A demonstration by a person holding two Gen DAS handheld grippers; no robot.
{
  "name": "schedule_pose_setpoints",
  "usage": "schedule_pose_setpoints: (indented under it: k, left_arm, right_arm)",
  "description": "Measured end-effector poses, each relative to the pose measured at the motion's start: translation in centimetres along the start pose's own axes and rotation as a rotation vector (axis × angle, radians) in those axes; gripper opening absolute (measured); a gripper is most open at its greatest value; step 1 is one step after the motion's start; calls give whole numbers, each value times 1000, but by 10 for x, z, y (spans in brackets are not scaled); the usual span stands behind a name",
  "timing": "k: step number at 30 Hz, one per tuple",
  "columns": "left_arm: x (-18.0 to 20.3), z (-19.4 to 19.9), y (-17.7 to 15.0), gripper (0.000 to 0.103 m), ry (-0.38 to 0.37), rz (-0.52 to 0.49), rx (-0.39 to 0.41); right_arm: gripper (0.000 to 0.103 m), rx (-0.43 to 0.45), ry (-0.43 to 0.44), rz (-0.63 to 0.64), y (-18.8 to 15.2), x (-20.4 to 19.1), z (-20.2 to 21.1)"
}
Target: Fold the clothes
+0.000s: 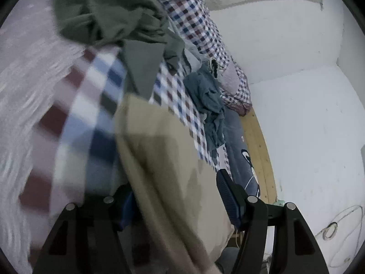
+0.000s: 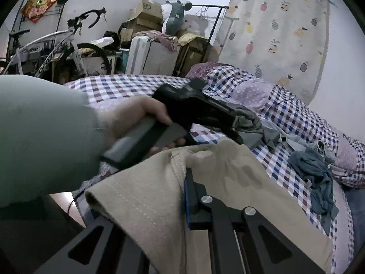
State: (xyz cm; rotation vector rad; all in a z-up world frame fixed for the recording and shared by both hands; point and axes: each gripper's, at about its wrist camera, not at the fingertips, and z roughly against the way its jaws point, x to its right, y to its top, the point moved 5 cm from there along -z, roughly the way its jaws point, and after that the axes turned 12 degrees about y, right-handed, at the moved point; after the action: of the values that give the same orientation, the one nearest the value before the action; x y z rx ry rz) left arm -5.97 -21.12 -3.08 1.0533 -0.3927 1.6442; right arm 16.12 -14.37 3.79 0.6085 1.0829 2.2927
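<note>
A tan garment [image 2: 146, 196] hangs in my right gripper [image 2: 183, 182], which is shut on a seam at its edge; only the right finger's blue pad [image 2: 190, 196] shows, the other is under the cloth. The same tan garment [image 1: 164, 159] runs between the wide-apart fingers of my left gripper [image 1: 178, 202], which is open; cloth covers part of its left finger. In the right wrist view a hand holds the left gripper [image 2: 237, 125] with its tips at a crumpled green garment [image 2: 248, 118]. The green garment [image 1: 107, 11] looks blurred in the left wrist view. A blue-grey garment [image 2: 317, 171] lies on the checked bed cover [image 2: 285, 164].
The bed's checked cover [image 1: 180, 100] carries the blue-grey garment [image 1: 209, 105] and a quilt [image 2: 253, 91]. A wooden bed edge [image 1: 260, 150] meets a white wall [image 1: 308, 125]. A bicycle [image 2: 68, 52], boxes [image 2: 146, 16] and a suitcase [image 2: 150, 57] stand beyond the bed.
</note>
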Motion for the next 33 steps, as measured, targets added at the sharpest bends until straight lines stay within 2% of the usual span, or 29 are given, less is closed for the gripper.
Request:
schedule_pose_setpoints:
  k: [2, 3, 5, 6, 7, 10, 14, 20, 23, 26, 29, 33]
  left_arm:
    - [0, -8, 11, 67, -5, 9, -10]
    - [-1, -10, 15, 61, -3, 14, -12]
    - [-6, -13, 20, 40, 11, 30, -16]
    - [-10, -15, 22, 20, 24, 47, -21]
    - [-13, -16, 23, 13, 31, 61, -22]
    - [-16, -10, 25, 10, 13, 87, 0]
    - [6, 19, 29, 8, -61, 32, 65]
    - [33, 92, 36, 8, -170, -17, 208]
    - [13, 85, 37, 8, -97, 30, 187]
    - [2, 68, 37, 8, -27, 66, 156]
    - [22, 61, 35, 8, -16, 33, 155]
    - [75, 49, 26, 8, -19, -51, 137]
  right_arm:
    - [4, 5, 4, -4, 2, 1, 4]
    - [4, 6, 3, -3, 2, 2, 6]
    - [4, 3, 8, -9, 0, 3, 6]
    - [4, 0, 12, -14, -1, 4, 5]
    - [4, -5, 17, -19, -3, 5, 2]
    - [4, -22, 36, -35, -8, 4, -6]
    - [4, -11, 78, -27, -4, -8, -13]
    - [4, 91, 136, -41, 30, -27, 1]
    - [4, 111, 169, -100, 34, -25, -4]
    - [4, 103, 185, -189, 23, -11, -8]
    - [4, 112, 173, -268, 9, 8, 4]
    - [4, 134, 140, -352, -15, 34, 37]
